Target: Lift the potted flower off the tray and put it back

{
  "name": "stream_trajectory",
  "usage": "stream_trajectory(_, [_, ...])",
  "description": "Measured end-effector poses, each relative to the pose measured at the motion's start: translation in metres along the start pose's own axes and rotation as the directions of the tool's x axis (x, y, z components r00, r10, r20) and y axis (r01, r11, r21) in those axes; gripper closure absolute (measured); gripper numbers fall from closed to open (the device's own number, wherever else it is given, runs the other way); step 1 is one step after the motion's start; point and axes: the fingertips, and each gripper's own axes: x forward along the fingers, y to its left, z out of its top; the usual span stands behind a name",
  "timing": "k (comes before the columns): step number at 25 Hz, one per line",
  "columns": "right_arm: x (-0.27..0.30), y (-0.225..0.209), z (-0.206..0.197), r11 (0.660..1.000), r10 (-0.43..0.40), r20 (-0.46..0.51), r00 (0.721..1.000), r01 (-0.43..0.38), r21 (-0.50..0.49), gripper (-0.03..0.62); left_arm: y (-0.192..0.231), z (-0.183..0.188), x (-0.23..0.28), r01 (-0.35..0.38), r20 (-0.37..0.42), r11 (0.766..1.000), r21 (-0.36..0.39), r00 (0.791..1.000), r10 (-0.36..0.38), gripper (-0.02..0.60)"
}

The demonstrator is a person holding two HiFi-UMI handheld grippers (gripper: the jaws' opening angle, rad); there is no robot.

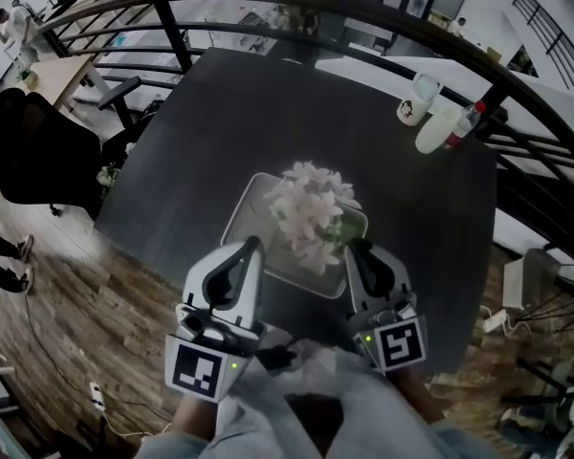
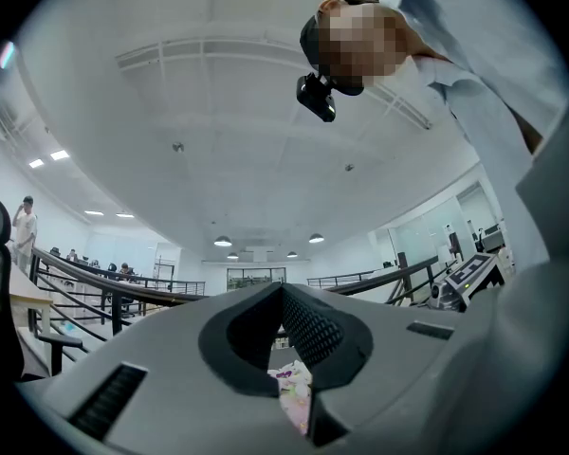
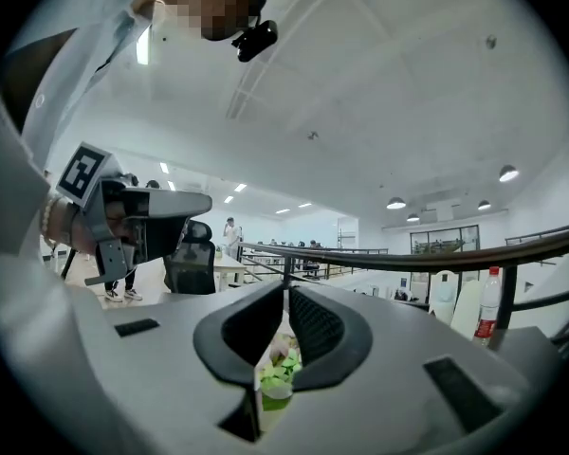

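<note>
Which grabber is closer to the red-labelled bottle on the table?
Right. The right gripper is beside the potted flower on the side toward the bottle; the left gripper is beyond the flower, farther off.

No readable text anywhere. Marker cubes [image 1: 199, 369] carry only black-and-white square codes, no characters. Bottle [image 1: 462, 125] at the table's [image 1: 220, 113] far right corner has a red label, print too small to read. Mug [image 1: 410, 110] beside it: dark print, illegible.
</note>
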Motion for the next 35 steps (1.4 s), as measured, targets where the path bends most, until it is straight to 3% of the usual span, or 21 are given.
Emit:
stream_trajectory(7, [0.0,0.001,0.007,1.0,-0.001,0.03,1.0,0.001,-0.001,0.594,0.001,0.002,-0.001,-0.004,0.011,1.0,0.002,1.0,0.004,0.581])
stream_trajectory(13, [0.004,0.009,0.004,0.998,0.043,0.0,0.999,-0.043,-0.039,0.594,0.004,0.003,-0.001,-0.008,0.016,1.0,0.004,1.0,0.008,0.581])
stream_trajectory(35, [0.005,0.013,-0.006,0.995,0.078,-0.051,0.996,-0.081,-0.058,0.595,0.001,-0.001,-0.001,-0.01,-0.002,1.0,0.005,1.0,0.01,0.581])
